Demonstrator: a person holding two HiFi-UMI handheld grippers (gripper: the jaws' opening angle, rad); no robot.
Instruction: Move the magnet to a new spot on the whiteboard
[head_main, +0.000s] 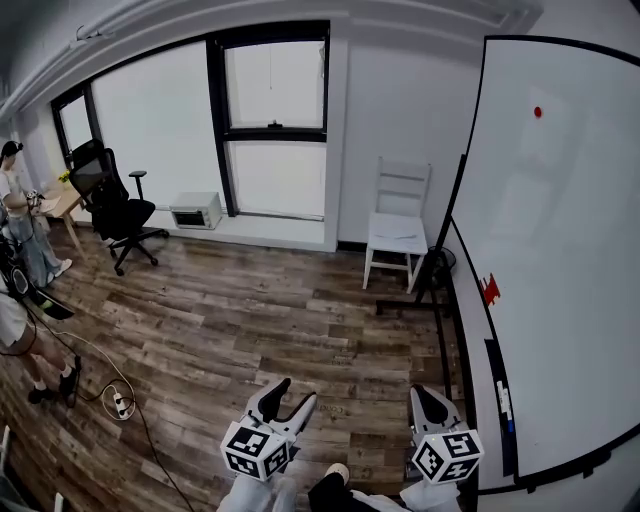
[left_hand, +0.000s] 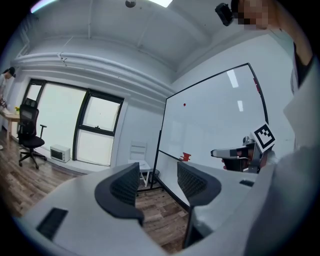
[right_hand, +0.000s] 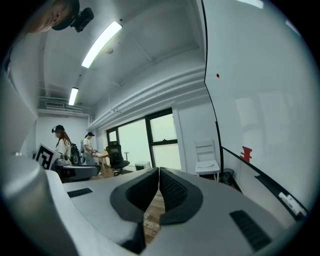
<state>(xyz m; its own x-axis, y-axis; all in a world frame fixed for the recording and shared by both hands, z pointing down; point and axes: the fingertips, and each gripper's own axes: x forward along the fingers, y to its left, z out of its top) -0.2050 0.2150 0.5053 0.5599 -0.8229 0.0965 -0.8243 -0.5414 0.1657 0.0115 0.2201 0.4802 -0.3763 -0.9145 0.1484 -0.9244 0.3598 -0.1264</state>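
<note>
Spotting the magnet (head_main: 537, 112) first: it's the small red dot high on the whiteboard (head_main: 580, 250), near the top and well apart from both of your tools.

— So what can go wrong from here?

— I'd say mostly the reach. Your right gripper (head_main: 430, 398) hangs low by the board's bottom edge with its jaws pressed together on nothing. If you arrive like that, you'll likely bump the magnet and skid it across the board, or knock it off, instead of pinching it.

— And the left?

— Your left gripper (head_main: 290, 392) has its jaws spread and empty, out over the wooden floor (head_main: 250, 310), farther from the board. Reaching across with it could leave you twisted.

— Anything else?

— There's a red piece (head_main: 489, 289) at the board's lower edge. Don't mistake it for the target. A small smooth dot may also squirt out of a crooked pinch.
</note>
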